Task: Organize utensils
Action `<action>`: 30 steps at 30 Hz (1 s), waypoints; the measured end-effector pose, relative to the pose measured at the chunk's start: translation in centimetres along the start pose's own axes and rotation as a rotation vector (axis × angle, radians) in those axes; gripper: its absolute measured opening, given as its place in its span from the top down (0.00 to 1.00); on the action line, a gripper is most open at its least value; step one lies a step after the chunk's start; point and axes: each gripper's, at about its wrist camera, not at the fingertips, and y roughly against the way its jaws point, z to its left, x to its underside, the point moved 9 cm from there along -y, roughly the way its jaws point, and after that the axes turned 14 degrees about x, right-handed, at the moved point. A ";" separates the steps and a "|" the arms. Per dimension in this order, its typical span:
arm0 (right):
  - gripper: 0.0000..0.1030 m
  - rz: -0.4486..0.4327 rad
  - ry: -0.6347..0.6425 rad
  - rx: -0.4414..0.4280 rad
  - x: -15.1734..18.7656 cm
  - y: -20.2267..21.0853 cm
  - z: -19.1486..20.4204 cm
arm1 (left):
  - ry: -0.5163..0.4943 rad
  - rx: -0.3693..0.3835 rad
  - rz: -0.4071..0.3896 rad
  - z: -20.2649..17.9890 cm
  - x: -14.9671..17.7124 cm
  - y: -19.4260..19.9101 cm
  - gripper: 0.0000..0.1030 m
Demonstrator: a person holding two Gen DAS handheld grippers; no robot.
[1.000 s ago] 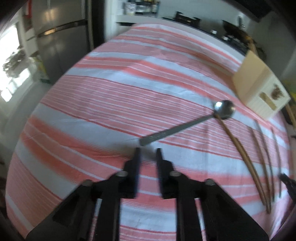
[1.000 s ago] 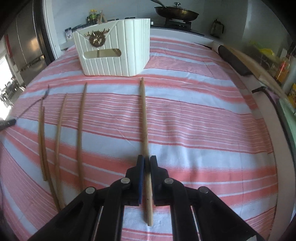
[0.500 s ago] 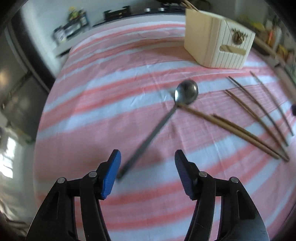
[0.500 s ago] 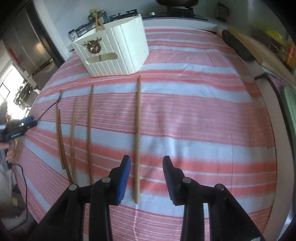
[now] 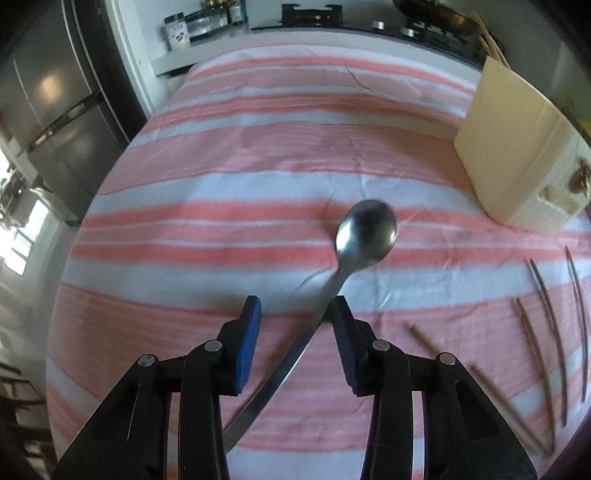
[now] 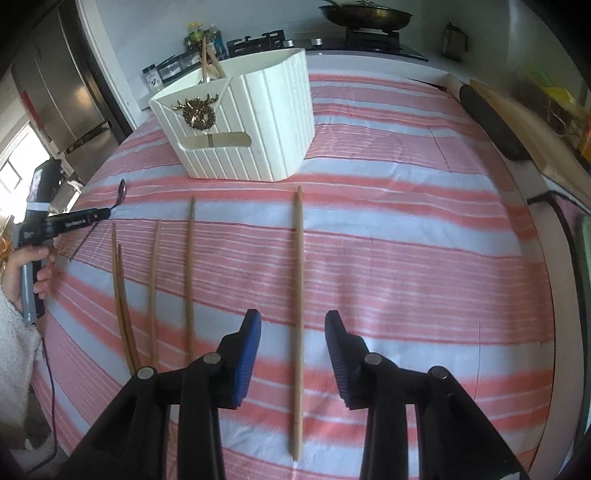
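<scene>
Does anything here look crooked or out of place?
Yes: the spoon lies slanted between the open left tongs, unlike the roughly parallel chopsticks. Two chopsticks overlap.

A home kitchen: a steel fridge (image 5: 55, 122) stands at the left, a gas hob (image 6: 314, 42) carries a frying pan (image 6: 365, 16), and spice jars (image 5: 207, 20) line the counter.

A steel spoon (image 5: 364, 236) lies left of five wooden chopsticks (image 6: 297, 314), near a white ribbed holder (image 6: 255, 122).
</scene>
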 end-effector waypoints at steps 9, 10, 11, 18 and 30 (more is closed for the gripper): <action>0.65 0.094 0.131 0.025 1.1 -2.7 2.0 | -0.198 -0.083 0.111 0.8 3.7 2.0 0.27; 0.65 0.098 0.135 0.035 1.3 -3.0 2.1 | -0.172 -0.016 0.131 0.5 4.3 2.2 0.43; 0.65 0.086 0.136 0.043 1.3 -3.0 2.1 | -0.146 0.041 0.145 0.1 5.0 2.5 0.57; 0.65 0.082 0.137 0.037 1.0 -3.1 2.1 | -0.241 0.326 0.232 -5.5 8.2 4.3 0.54; 0.65 0.057 0.128 0.063 -3.5 -5.8 1.5 | -0.076 0.080 0.045 -2.8 -0.9 0.2 0.20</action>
